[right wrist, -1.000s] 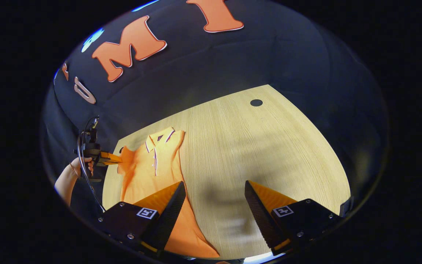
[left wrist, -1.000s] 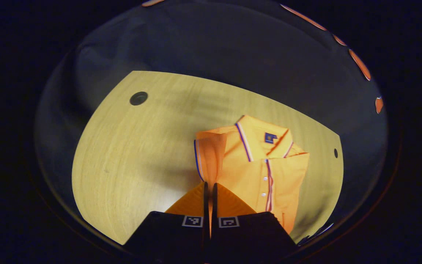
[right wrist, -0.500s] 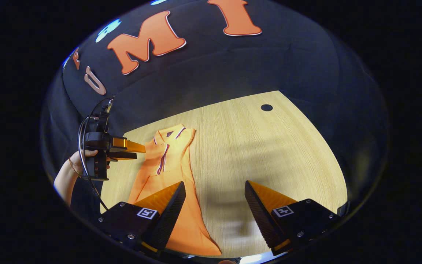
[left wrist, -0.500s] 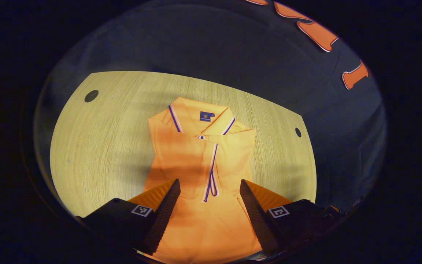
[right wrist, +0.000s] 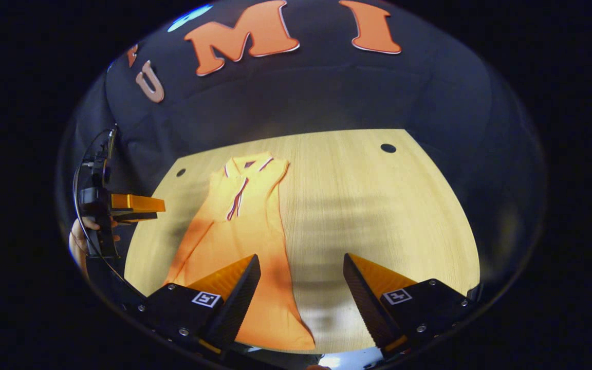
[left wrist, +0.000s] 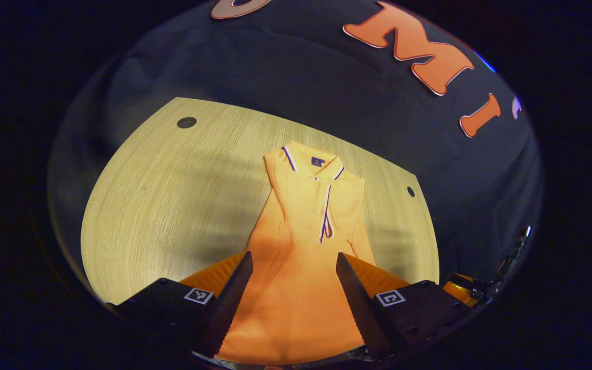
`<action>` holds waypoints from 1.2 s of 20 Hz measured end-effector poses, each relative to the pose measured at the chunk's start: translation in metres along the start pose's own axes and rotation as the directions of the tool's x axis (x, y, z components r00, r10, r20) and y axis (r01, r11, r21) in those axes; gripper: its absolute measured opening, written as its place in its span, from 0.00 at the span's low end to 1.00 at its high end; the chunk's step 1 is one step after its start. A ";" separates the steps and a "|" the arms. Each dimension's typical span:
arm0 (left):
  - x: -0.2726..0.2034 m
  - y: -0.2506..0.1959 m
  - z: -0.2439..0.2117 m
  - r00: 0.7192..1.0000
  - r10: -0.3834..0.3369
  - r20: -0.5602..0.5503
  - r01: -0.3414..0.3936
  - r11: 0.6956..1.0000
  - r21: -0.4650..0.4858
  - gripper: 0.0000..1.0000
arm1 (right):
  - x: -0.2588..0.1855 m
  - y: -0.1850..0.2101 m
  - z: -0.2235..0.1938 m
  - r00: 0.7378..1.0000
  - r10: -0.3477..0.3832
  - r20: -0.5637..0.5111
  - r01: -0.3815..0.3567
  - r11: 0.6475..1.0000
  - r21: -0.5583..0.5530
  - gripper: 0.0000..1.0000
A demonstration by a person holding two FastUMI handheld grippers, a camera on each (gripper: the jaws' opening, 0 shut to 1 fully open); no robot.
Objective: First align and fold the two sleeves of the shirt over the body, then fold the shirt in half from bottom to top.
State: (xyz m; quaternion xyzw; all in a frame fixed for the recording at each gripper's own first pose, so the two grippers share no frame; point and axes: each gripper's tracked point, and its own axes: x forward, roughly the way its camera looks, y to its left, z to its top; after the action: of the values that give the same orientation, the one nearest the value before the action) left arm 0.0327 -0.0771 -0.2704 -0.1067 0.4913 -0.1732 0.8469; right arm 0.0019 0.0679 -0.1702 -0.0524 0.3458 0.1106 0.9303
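Wooden table (left wrist: 162,195) holds the orange shirt (left wrist: 301,246) flat, collar far, sleeves look folded in. Left gripper (left wrist: 292,280) and right gripper (right wrist: 301,285) both gape wide, holding nothing. Next, likely: pinch both hem corners evenly, lift together, lay hem level at collar.

An orange shirt (left wrist: 298,257) with blue-and-white striped collar trim lies on a pale wood-grain table (left wrist: 162,195).

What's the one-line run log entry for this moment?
shirt: flat on table, both sleeves folded in | left gripper: open above lower body | right gripper: open, empty | bottom-to-top fold: not yet done
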 end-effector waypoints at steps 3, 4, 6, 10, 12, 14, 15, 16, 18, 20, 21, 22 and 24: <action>-0.029 0.014 -0.066 0.998 0.051 -0.027 -0.049 0.996 0.073 0.98 | 0.003 0.011 -0.042 0.993 -0.026 -0.115 0.018 0.998 -0.065 0.99; -0.036 0.016 -0.082 0.997 0.079 -0.014 -0.078 0.992 0.097 0.98 | 0.001 0.015 -0.059 0.987 -0.034 -0.157 0.023 0.997 -0.068 0.99; -0.054 0.013 -0.119 0.994 0.102 -0.033 -0.097 0.987 0.128 0.98 | -0.002 0.029 -0.094 0.970 -0.035 -0.239 0.021 0.998 -0.060 0.99; -0.060 0.014 -0.185 0.985 0.137 -0.108 -0.118 0.979 0.163 0.98 | 0.003 0.054 -0.148 0.928 -0.043 -0.371 0.010 0.996 -0.091 0.99; -0.052 0.016 -0.207 0.974 0.147 -0.169 -0.122 0.981 0.151 0.98 | 0.008 0.063 -0.169 0.910 -0.041 -0.414 0.014 0.997 -0.070 0.99; -0.043 0.013 -0.221 0.965 0.143 -0.220 -0.115 0.984 0.132 0.99 | 0.011 0.064 -0.181 0.892 -0.045 -0.449 0.031 0.999 -0.039 0.99; -0.038 0.014 -0.229 0.960 0.148 -0.237 -0.117 0.983 0.140 0.99 | 0.012 0.065 -0.185 0.885 -0.047 -0.463 0.041 0.999 -0.023 0.99; -0.036 0.015 -0.233 0.957 0.152 -0.248 -0.118 0.982 0.150 0.99 | 0.014 0.066 -0.187 0.881 -0.045 -0.470 0.044 0.999 -0.013 0.99; -0.033 0.016 -0.243 0.945 0.168 -0.282 -0.125 0.978 0.165 0.99 | 0.018 0.062 -0.190 0.876 -0.059 -0.479 0.057 0.998 -0.020 0.99; -0.031 0.022 -0.254 0.932 0.184 -0.313 -0.139 0.977 0.161 0.99 | 0.020 0.058 -0.194 0.872 -0.069 -0.485 0.064 0.998 -0.026 0.99; -0.031 0.023 -0.261 0.924 0.190 -0.332 -0.144 0.977 0.159 0.99 | 0.021 0.057 -0.195 0.870 -0.074 -0.488 0.071 0.997 -0.025 0.99; -0.029 0.024 -0.264 0.919 0.196 -0.343 -0.150 0.976 0.156 0.99 | 0.022 0.056 -0.197 0.866 -0.078 -0.493 0.076 0.997 -0.025 0.99; -0.025 0.026 -0.271 0.908 0.206 -0.365 -0.158 0.975 0.157 0.99 | 0.025 0.053 -0.202 0.859 -0.089 -0.505 0.085 0.996 -0.032 0.99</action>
State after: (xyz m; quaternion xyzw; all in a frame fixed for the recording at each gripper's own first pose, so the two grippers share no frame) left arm -0.2095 -0.0458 -0.3940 0.0277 0.6418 -0.1410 0.7533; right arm -0.1204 0.0881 -0.3406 -0.0993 0.5743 0.0525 0.8109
